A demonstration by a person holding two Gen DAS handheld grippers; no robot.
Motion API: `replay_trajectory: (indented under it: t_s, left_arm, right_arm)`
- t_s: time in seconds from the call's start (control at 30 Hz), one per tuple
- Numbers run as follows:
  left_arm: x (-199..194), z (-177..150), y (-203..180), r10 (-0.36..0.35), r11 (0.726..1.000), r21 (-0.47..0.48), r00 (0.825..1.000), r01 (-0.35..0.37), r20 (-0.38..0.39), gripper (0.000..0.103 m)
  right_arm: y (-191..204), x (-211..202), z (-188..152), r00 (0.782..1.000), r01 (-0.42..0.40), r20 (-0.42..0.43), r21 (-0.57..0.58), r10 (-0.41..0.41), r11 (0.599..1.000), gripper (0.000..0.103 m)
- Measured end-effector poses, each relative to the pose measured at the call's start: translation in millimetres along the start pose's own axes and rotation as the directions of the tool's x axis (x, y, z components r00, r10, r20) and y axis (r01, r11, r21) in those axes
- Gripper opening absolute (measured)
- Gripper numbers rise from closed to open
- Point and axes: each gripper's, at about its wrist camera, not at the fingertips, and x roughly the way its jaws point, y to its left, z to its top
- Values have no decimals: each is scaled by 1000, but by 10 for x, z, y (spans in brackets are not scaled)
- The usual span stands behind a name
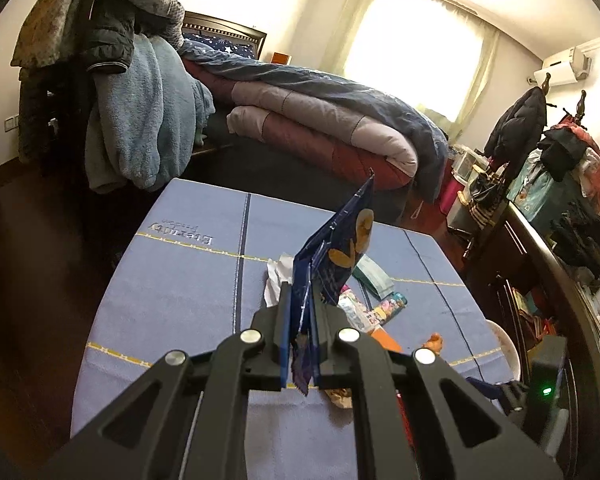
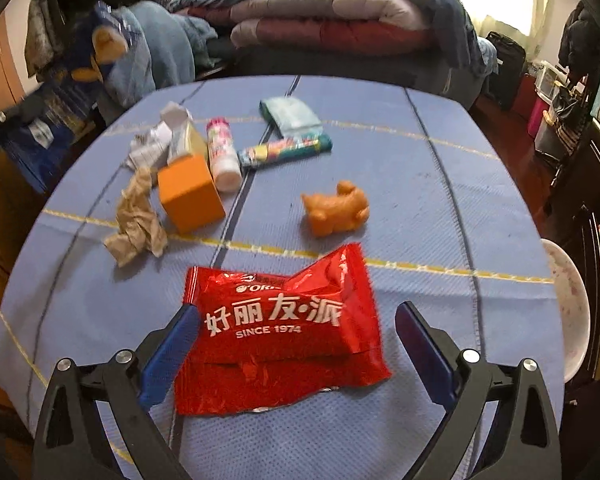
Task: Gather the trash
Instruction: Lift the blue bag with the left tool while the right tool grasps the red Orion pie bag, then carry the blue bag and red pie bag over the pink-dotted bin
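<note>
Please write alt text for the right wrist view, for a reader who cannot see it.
The open right gripper straddles a crinkled red foil snack wrapper on a blue tablecloth. Behind lie an orange toy animal, an orange cardboard box and crumpled brown paper.

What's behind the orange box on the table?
Behind the orange box sits crumpled white paper, with a white bottle leaning beside it. Whatever lies directly against its back face is hidden by the box.

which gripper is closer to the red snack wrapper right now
Right. The right gripper hangs open straight over the red snack wrapper, jaws either side of it. The left gripper is raised off to the side, shut on a blue wrapper.
</note>
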Motion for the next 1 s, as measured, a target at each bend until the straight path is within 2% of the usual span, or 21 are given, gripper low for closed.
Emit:
replay_trajectory:
  t_s: [0.07, 0.1, 0.17, 0.2, 0.23, 0.33, 0.43, 1.0]
  left_arm:
    - [-6, 11, -10, -1, 1000, 3, 1000, 1, 2, 10]
    - [-10, 19, -18, -5, 1000, 4, 1000, 5, 3, 10]
    - [-14, 27, -40, -10, 1000, 8, 1000, 10, 4, 10]
    - [-20, 27, -50, -13, 1000, 10, 1000, 13, 5, 10]
    - [-23, 30, -63, -17, 1000, 12, 1000, 17, 5, 10]
    - [-41, 20, -125, -30, 999, 19, 1000, 30, 5, 10]
    - [-76, 18, -201, -47, 998, 31, 999, 47, 7, 10]
    - [-118, -44, -898, -134, 981, 140, 991, 134, -12, 10]
  right_arm:
    - [24, 46, -22, 1000, -9, -3, -7, 9, 1000, 98]
    - [46, 44, -28, 1000, 4, 5, -17, -4, 1000, 93]
    - [76, 16, -30, 1000, -3, 23, -30, 3, 1000, 77]
    - [89, -6, -27, 1000, -6, 30, -36, 7, 999, 55]
    - [98, -31, -19, 999, -24, 35, -40, 25, 999, 38]
    - [79, -73, -13, 997, -65, 34, -27, 65, 998, 17]
    - [28, -149, -4, 995, -83, 50, -6, 84, 997, 12]
    - [-389, -646, -88, 987, -71, 150, 59, 62, 996, 11]
